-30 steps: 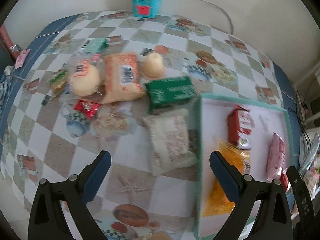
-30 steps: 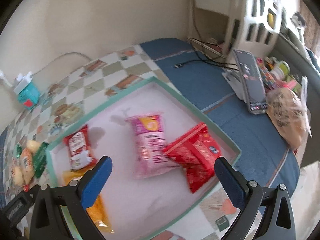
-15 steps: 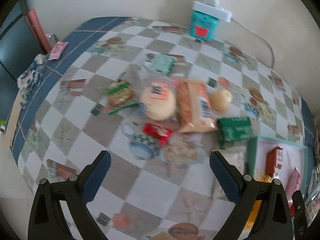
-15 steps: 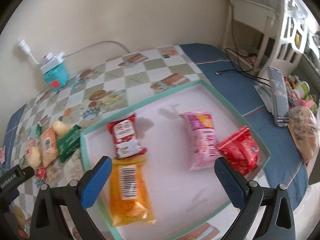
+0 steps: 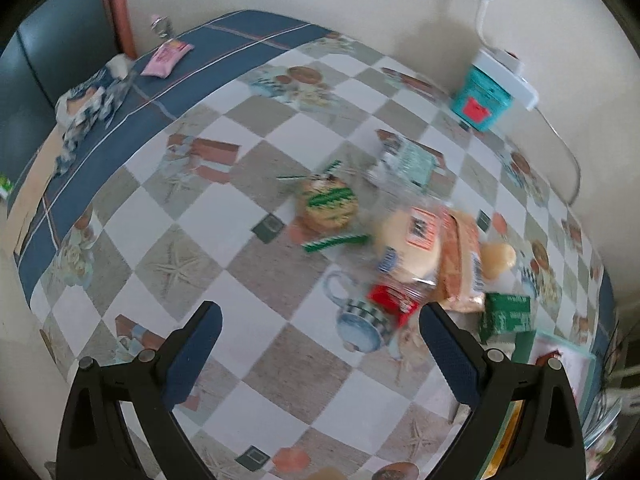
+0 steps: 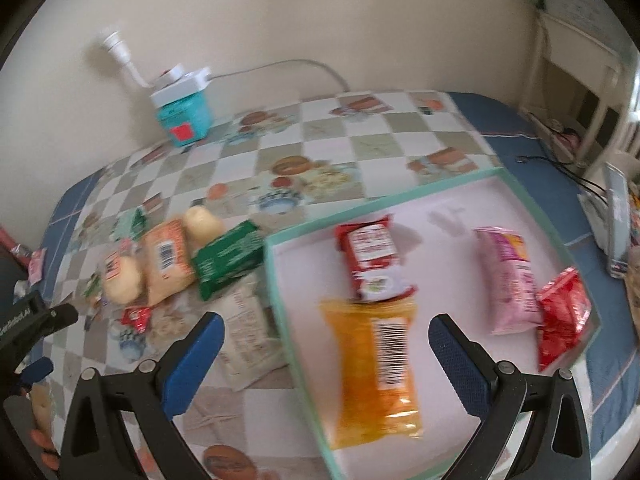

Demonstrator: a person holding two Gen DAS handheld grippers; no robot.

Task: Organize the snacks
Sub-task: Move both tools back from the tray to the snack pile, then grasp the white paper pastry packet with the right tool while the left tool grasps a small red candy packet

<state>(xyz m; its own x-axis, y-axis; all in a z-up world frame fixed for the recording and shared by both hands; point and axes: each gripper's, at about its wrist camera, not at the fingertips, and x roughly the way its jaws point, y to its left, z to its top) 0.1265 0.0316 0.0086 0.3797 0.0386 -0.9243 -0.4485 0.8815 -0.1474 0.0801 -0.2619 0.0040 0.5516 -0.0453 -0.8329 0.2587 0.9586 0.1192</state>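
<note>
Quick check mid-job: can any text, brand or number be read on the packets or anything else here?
Nothing reads cleanly in either view.
orange packet: barcode, digits blurred.
green box: white print, blurred.
red packet: label blurred.
left claw: white lettering on its body, cut off and blurred.

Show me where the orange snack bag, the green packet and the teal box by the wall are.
orange snack bag [image 6: 376,368], right wrist view, on its barcode.
green packet [image 6: 228,258], right wrist view, centre.
teal box [image 6: 185,120], right wrist view, front face.
</note>
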